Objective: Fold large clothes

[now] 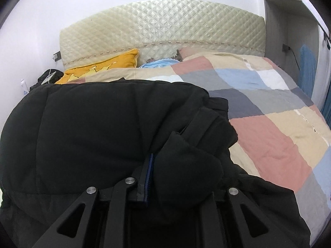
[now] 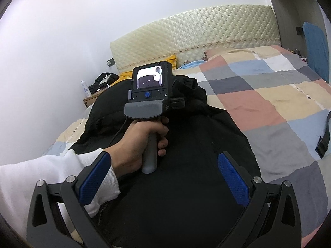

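Observation:
A large black padded jacket (image 1: 93,128) lies on the patchwork quilt (image 1: 269,128) of a bed. My left gripper (image 1: 154,165) is shut on a bunched fold of the jacket, which hides its right finger; the left blue pad (image 1: 149,177) shows. In the right wrist view the jacket (image 2: 186,165) spreads below my right gripper (image 2: 164,173), which is open and empty just above it. The person's hand (image 2: 142,142) holds the left gripper's handle (image 2: 150,103) ahead of it.
A quilted cream headboard (image 1: 161,29) stands at the back. A yellow pillow (image 1: 103,66) and a blue cloth (image 1: 159,63) lie by it. A bedside stand with a dark bag (image 2: 103,82) and a bottle (image 2: 85,87) is at the left. A black strap (image 2: 323,138) lies at the right.

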A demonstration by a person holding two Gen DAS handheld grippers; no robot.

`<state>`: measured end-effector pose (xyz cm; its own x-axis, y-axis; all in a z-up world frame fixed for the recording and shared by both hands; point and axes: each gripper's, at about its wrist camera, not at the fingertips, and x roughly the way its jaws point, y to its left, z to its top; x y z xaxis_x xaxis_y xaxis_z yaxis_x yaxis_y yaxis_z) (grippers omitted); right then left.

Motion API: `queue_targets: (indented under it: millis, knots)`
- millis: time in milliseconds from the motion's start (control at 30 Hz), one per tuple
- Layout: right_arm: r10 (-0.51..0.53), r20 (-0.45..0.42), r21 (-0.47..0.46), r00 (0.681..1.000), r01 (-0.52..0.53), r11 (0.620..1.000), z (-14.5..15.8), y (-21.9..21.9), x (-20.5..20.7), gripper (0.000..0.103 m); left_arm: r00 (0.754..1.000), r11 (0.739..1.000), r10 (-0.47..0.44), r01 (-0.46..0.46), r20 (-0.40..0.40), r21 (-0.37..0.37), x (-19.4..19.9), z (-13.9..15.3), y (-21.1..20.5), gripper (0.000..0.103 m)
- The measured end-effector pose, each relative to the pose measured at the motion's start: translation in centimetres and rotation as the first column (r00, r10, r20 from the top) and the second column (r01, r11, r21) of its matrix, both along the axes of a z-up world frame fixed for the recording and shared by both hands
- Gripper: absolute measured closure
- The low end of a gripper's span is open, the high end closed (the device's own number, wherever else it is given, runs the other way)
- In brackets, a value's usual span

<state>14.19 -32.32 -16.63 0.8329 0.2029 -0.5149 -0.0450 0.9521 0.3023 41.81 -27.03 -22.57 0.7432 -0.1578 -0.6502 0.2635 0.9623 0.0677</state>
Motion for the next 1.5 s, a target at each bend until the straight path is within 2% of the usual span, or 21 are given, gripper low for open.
queue_targets:
  millis: [100,167,233,300,333,467,733,967,1100,1300,1400,1500]
  knots:
    - [-0.008,-0.003,0.003,1.000,0.008,1.000,0.0,-0.2,0.3,0.000,1.000,1.000,-0.004,0.004,0.000,0.011,-0.5,1.0,0.0,0.085]
    - [-0.017,0.008,0.000,1.000,0.017,1.000,0.1,-0.3,0.1,0.000,0.998,0.999,-0.027,0.025,0.058,0.031,-1.9,2.1,0.3,0.082]
    - [-0.023,0.021,-0.002,1.000,0.024,1.000,0.1,-0.5,-0.2,0.000,0.997,0.999,-0.017,0.014,0.079,0.034,-2.8,3.2,0.9,0.064]
    - [-0.030,0.037,0.003,0.999,0.030,1.000,0.3,-0.6,-0.4,0.000,0.998,1.000,0.005,-0.006,0.068,0.014,-3.4,4.2,1.8,0.036]
    - [-0.035,0.046,0.000,0.998,0.035,0.999,0.4,-0.7,-0.6,0.000,0.998,1.000,0.008,-0.008,0.060,0.005,-3.7,4.6,2.3,0.034]
    - [-0.046,0.058,-0.016,0.997,0.047,0.999,0.8,-0.6,-0.8,0.000,0.999,1.000,0.002,-0.001,0.054,-0.003,-5.4,6.9,4.2,0.033]
    - [-0.046,0.117,-0.071,0.992,0.054,0.996,2.0,0.5,-1.9,0.000,0.993,0.996,0.044,-0.036,0.109,-0.075,-10.2,13.8,9.9,0.033]
    - [-0.025,0.182,-0.094,0.983,0.043,0.995,3.4,2.0,-3.7,0.000,0.982,0.993,0.086,-0.070,0.170,-0.096,-15.3,19.4,14.5,0.033]
    - [-0.019,0.208,-0.098,0.978,0.040,0.994,4.0,2.5,-4.6,0.000,0.976,0.993,0.085,-0.065,0.199,-0.103,-18.9,22.0,17.2,0.026]
    - [-0.017,0.219,-0.103,0.976,0.041,0.994,4.5,2.9,-5.1,0.000,0.967,0.995,0.087,-0.073,0.241,-0.067,-24.0,23.3,20.5,0.026]
    - [-0.014,0.221,-0.103,0.975,0.037,0.994,4.6,3.1,-5.2,0.000,0.964,0.995,0.083,-0.067,0.253,-0.072,-26.1,23.1,22.2,0.026]
    - [-0.007,0.225,-0.110,0.974,0.032,0.993,4.7,3.4,-5.3,0.000,0.955,0.996,0.091,-0.081,0.283,-0.044,-27.7,22.6,23.6,0.026]
